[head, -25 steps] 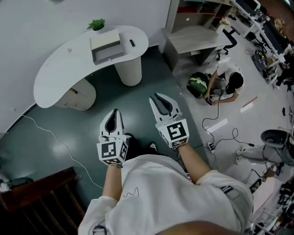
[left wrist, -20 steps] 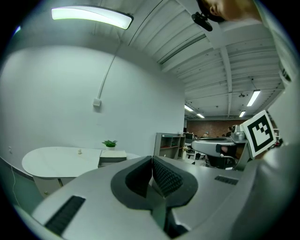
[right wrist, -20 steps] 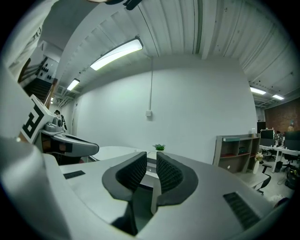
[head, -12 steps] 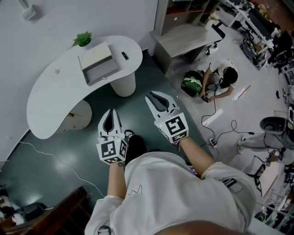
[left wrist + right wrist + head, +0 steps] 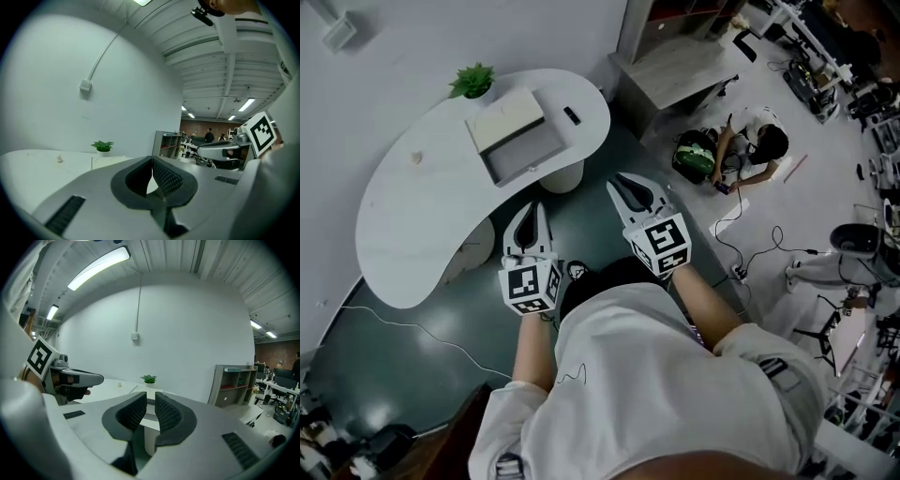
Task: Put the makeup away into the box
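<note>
A white open box (image 5: 517, 131) lies on a curved white table (image 5: 403, 225), with a small black item (image 5: 572, 115) to its right and a tiny pale item (image 5: 417, 158) to its left. Both grippers hang over the dark floor just short of the table edge. My left gripper (image 5: 530, 208) has its pads touching at the tips, empty (image 5: 152, 159). My right gripper (image 5: 624, 180) points past the table's right end; a narrow gap shows between its pads (image 5: 150, 397) and nothing is in it. No makeup is clear enough to name.
A potted plant (image 5: 472, 81) stands at the table's far edge by the wall. A grey shelf unit (image 5: 675, 70) is to the right. A person crouches on the floor (image 5: 759, 150) by a green bag (image 5: 692, 155), with cables around. Dark wooden furniture (image 5: 441, 441) sits at lower left.
The table has drawn closer in the head view. Both grippers have travelled forward toward its near edge, with their jaws unchanged.
</note>
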A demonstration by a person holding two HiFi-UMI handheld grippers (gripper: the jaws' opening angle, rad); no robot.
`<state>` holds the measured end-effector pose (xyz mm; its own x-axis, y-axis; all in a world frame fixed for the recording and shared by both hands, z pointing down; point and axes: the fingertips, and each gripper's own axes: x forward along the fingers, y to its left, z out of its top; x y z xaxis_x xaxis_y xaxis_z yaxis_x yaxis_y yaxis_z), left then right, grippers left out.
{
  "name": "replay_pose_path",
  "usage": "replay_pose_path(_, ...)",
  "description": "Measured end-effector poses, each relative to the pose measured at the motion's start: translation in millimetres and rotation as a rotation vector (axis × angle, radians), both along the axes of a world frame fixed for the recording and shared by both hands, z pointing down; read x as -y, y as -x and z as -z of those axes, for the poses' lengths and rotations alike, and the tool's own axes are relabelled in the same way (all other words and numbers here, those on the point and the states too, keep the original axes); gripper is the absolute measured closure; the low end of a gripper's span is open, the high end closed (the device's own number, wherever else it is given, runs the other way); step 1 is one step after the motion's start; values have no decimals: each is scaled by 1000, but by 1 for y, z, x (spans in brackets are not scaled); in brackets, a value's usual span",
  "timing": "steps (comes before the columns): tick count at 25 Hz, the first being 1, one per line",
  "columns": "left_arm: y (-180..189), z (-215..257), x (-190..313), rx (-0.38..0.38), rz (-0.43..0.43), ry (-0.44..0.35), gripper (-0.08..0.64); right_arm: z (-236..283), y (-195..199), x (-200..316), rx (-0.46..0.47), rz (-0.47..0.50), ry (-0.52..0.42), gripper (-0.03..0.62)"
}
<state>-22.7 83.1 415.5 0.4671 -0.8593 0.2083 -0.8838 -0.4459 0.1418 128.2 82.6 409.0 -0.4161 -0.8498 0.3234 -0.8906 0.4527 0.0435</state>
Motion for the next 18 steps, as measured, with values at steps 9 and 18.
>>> replay_pose_path(9,46,-31,39,-4,64,92,540,-24,38,59,-8,39,56,541)
replay_pose_path(18,76,-55,132,53,173,132,540,-55,57,167,-1,110,88,541)
